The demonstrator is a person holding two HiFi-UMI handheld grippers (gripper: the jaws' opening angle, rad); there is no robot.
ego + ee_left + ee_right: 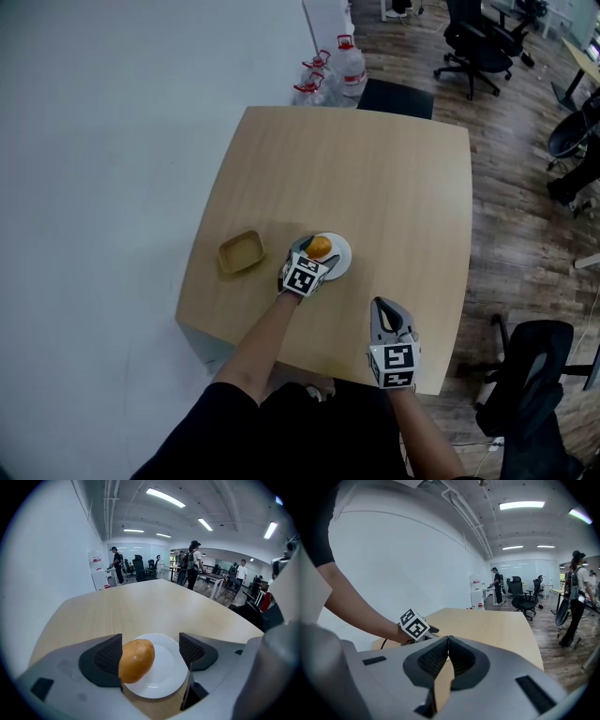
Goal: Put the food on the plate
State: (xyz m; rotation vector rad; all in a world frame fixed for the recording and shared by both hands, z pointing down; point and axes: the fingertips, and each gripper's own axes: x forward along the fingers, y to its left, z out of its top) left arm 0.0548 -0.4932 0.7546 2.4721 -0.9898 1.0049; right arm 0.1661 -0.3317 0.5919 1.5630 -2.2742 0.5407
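Observation:
A round orange-brown piece of food (320,247) (136,660) sits on the left part of a small white plate (343,255) (161,679) on the wooden table (375,169). My left gripper (316,252) (151,652) is open around it. The food touches the left pad (108,656), and a wide gap separates it from the right pad (190,649). My right gripper (379,307) (448,641) is shut with nothing in it, low over the table's near edge, to the right of the plate. The left gripper's marker cube (415,624) shows in the right gripper view.
A shallow tan tray (241,251) lies left of the plate. Water bottles (330,73) stand on the floor past the table's far edge. A black office chair (534,375) stands at the near right, and more chairs (478,42) stand further back. People stand far off in the room (192,569).

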